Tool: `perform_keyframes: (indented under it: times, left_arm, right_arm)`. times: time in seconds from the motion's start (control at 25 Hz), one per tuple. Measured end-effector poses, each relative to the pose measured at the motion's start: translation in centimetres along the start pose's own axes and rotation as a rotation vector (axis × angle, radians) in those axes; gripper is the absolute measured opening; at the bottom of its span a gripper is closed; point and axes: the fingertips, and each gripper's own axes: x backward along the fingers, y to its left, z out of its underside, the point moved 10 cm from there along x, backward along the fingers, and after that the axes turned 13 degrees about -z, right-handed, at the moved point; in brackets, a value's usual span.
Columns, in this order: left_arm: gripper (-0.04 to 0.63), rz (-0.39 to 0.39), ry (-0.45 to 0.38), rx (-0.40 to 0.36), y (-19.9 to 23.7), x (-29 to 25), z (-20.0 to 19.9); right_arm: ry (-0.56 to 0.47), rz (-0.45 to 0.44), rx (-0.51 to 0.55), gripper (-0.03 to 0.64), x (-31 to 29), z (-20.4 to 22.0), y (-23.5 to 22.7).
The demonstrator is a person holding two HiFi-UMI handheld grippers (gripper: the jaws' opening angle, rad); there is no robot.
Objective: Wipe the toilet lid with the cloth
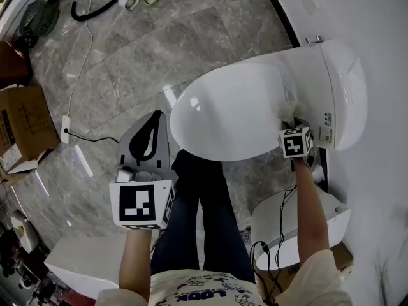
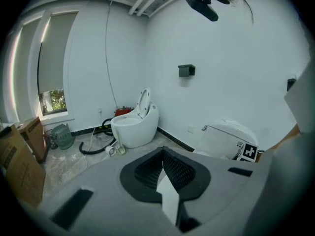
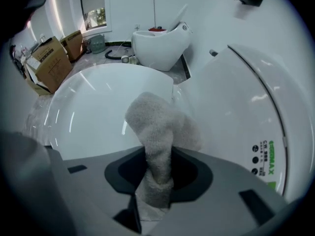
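Observation:
The white toilet's shut lid (image 1: pixel 229 116) fills the middle of the head view. A pale grey cloth (image 3: pixel 157 124) hangs bunched from my right gripper (image 3: pixel 156 156), which is shut on it. The cloth's tip (image 1: pixel 287 110) rests at the back right of the lid (image 3: pixel 103 107), by the hinge and the toilet's rear housing (image 3: pixel 246 112). My left gripper (image 1: pixel 148 136) hangs left of the bowl over the floor, apart from the toilet. Its jaws are shut with nothing between them (image 2: pixel 163 154).
A second toilet (image 2: pixel 135 124) with a raised lid stands across the room beside a black hose (image 1: pixel 95 8). Cardboard boxes (image 1: pixel 22 123) and a power strip (image 1: pixel 65 127) lie at the left. Another white fixture (image 1: pixel 299 228) sits near my right arm. A wall runs along the right.

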Motion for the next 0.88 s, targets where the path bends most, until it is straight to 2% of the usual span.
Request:
perform_keyframes:
  times: [0.2, 0.48, 0.88]
  left_arm:
    - [0.009, -0.003, 0.0, 0.007, 0.6, 0.4, 0.4]
    - [0.009, -0.01, -0.001, 0.021, 1.4, 0.8, 0.8]
    - [0.009, -0.019, -0.006, 0.039, 2.8, 1.4, 1.1]
  right_arm:
    - [0.03, 0.068, 0.041, 0.114, -0.2, 0.3, 1.6]
    - [0.055, 0.091, 0.048, 0.114, -0.3, 0.5, 3.2]
    - [0.067, 0.062, 0.042, 0.113, -0.4, 0.8, 6.7]
